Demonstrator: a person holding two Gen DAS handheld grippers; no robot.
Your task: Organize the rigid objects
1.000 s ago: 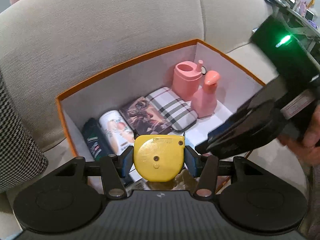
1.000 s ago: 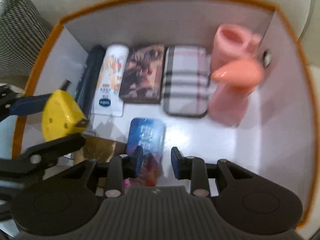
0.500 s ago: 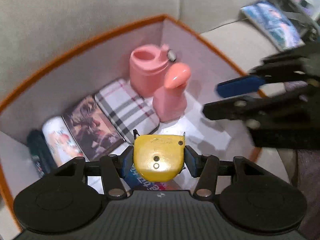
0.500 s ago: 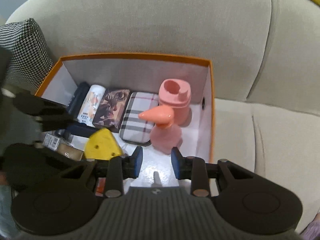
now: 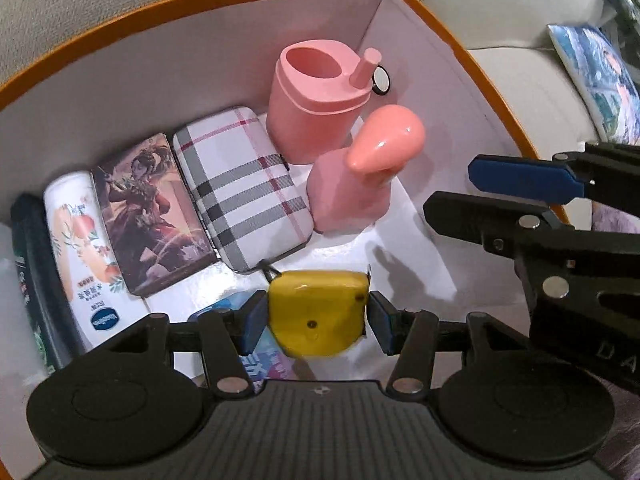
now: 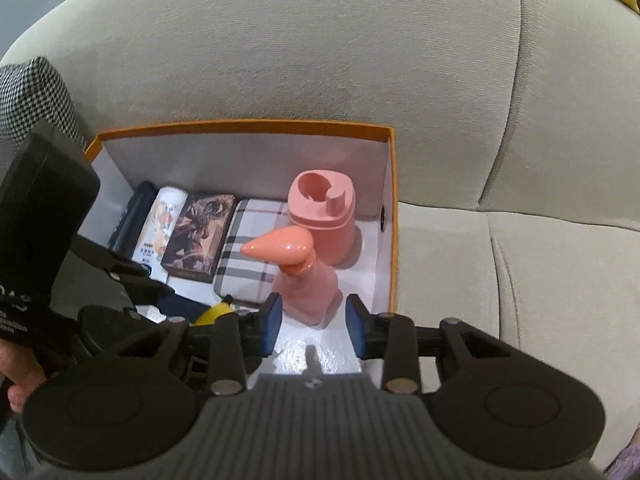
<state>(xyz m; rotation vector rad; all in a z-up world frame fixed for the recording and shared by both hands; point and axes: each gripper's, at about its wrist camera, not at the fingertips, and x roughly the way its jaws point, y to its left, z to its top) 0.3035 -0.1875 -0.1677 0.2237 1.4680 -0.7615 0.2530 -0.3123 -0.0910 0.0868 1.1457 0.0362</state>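
My left gripper [image 5: 316, 316] is shut on a yellow tape measure [image 5: 318, 312] and holds it low inside the orange-rimmed box [image 5: 432, 4], over its white floor. A blue tin [image 5: 256, 356] lies just under it. Along the back of the box lie a dark tube, a white peach-print bottle [image 5: 84, 248], an illustrated card box [image 5: 150, 216] and a plaid case [image 5: 240, 188]. A pink cup [image 5: 316, 96] and a pink pump bottle [image 5: 360, 176] stand at the right. My right gripper [image 6: 314, 326] is open and empty above the box's near right side; it also shows in the left wrist view [image 5: 500, 188].
The box [image 6: 394, 216] sits on a beige sofa [image 6: 560, 280]. A houndstooth cushion [image 6: 32, 92] lies at its left. A blue printed booklet [image 5: 592, 76] lies on the seat to the right of the box.
My left gripper has gone down into the box with the tape measure. My right gripper has pulled back and up out of the box, empty.
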